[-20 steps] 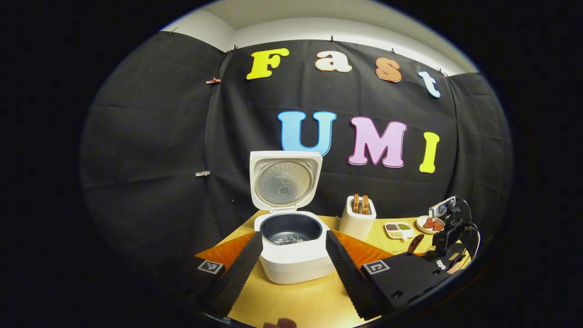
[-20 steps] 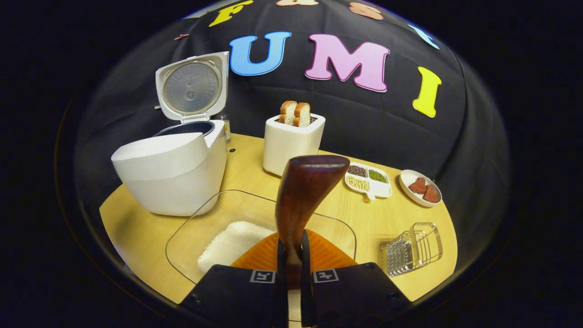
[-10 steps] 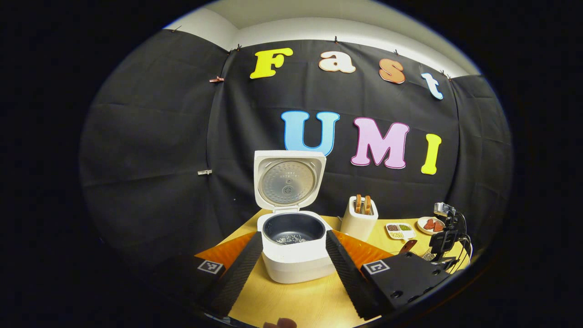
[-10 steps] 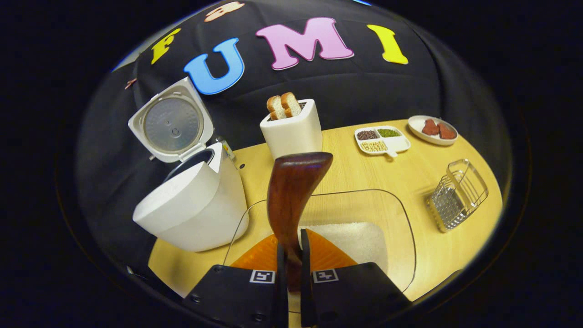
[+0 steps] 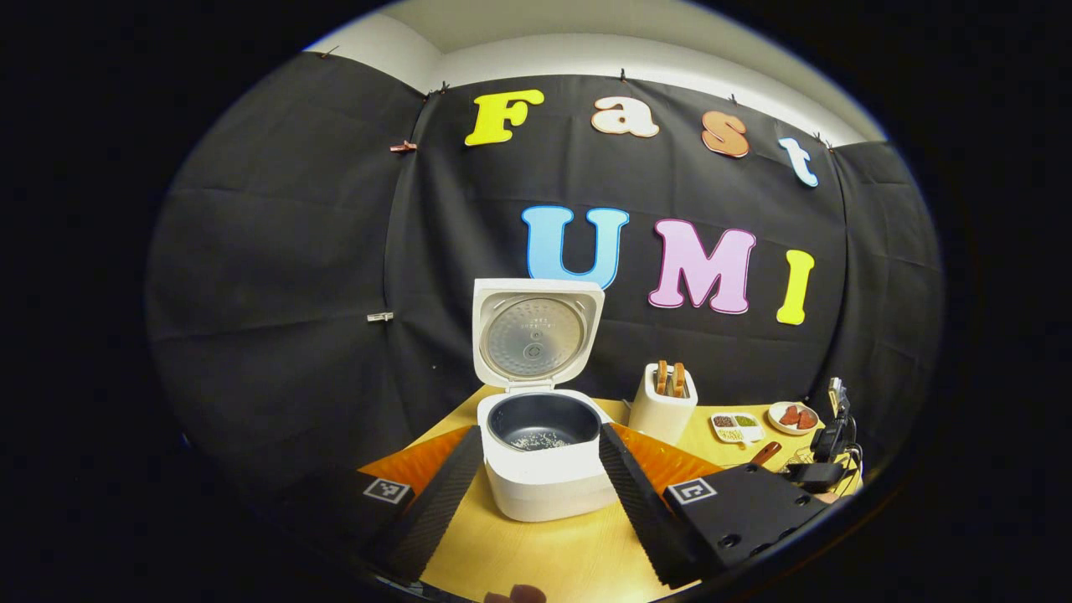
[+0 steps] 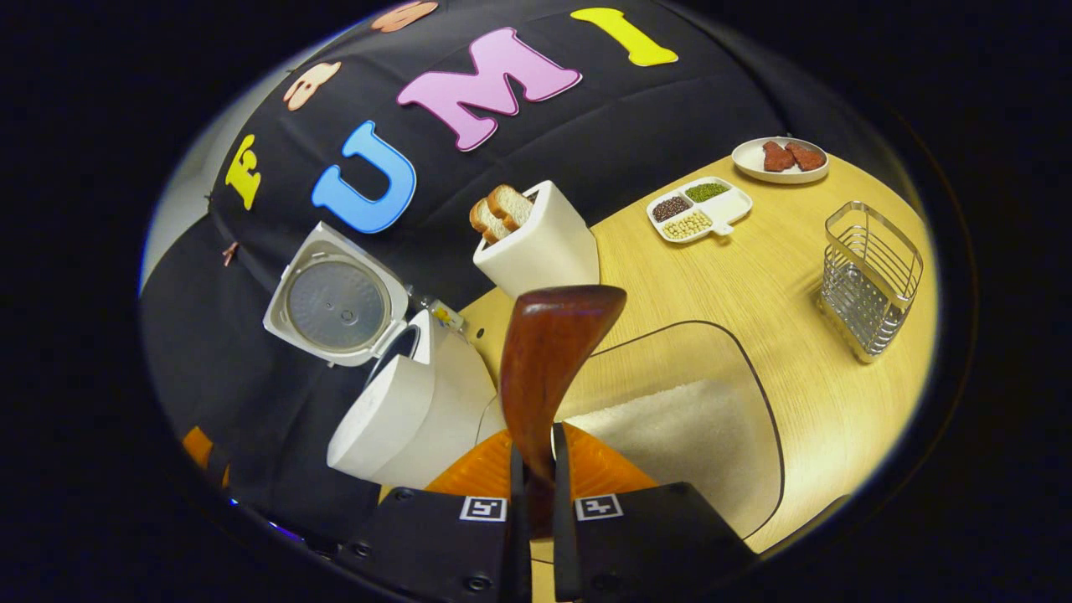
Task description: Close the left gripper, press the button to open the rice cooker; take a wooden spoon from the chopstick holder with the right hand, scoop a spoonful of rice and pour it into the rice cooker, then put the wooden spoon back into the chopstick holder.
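1. my right gripper (image 6: 536,502) is clamped on the handle of the wooden spoon (image 6: 548,360). both fingers press on the shaft low down, and the bowl end sticks up and ahead of the tips.
2. my left gripper (image 5: 536,469) has its fingers spread wide apart with nothing between them. the rice cooker (image 5: 544,456) sits right ahead of the tips, lid standing open, a few grains on the bottom of the pot.
3. from the right tool, the glass tray of rice (image 6: 687,427) lies just under and ahead of the spoon, the cooker is off to the left, and the wire chopstick holder (image 6: 871,276) is well off to the right, standing on the table (image 6: 754,251).
4. handling guess: the spoon looks stiff, light and smooth, so it could twist in the grip. i'd say holding mid-handle is right, since there's enough reach to dip and less leverage to slip.
5. the rice is loose and will spill off a shallow spoon if i tilt it, so i reckon it needs a level carry to the cooker.
6. seems like i'm about to go in for a scoop. can't tell if anything is on the spoon face from this angle.
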